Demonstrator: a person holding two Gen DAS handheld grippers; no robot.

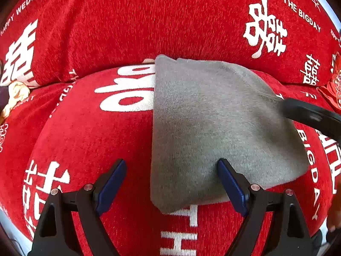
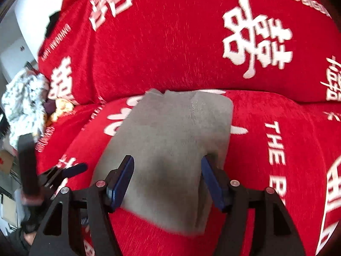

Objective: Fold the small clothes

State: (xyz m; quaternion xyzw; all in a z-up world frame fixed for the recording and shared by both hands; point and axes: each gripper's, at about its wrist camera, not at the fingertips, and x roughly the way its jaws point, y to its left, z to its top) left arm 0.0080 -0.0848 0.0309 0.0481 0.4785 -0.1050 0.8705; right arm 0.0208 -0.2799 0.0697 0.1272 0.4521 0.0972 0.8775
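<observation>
A small grey knit garment lies folded flat on the red sofa seat; it also shows in the right wrist view. My left gripper is open over the garment's near left edge, its right finger above the cloth, its left finger above the red cover. My right gripper is open, hovering over the garment's near part with nothing between the fingers. The right gripper shows as a dark blurred shape in the left wrist view. The left gripper shows in the right wrist view.
The sofa backrest rises behind the seat, covered in red cloth with white characters. A white patterned cloth heap and small yellow objects lie at the sofa's left end. A red item sits at the far right.
</observation>
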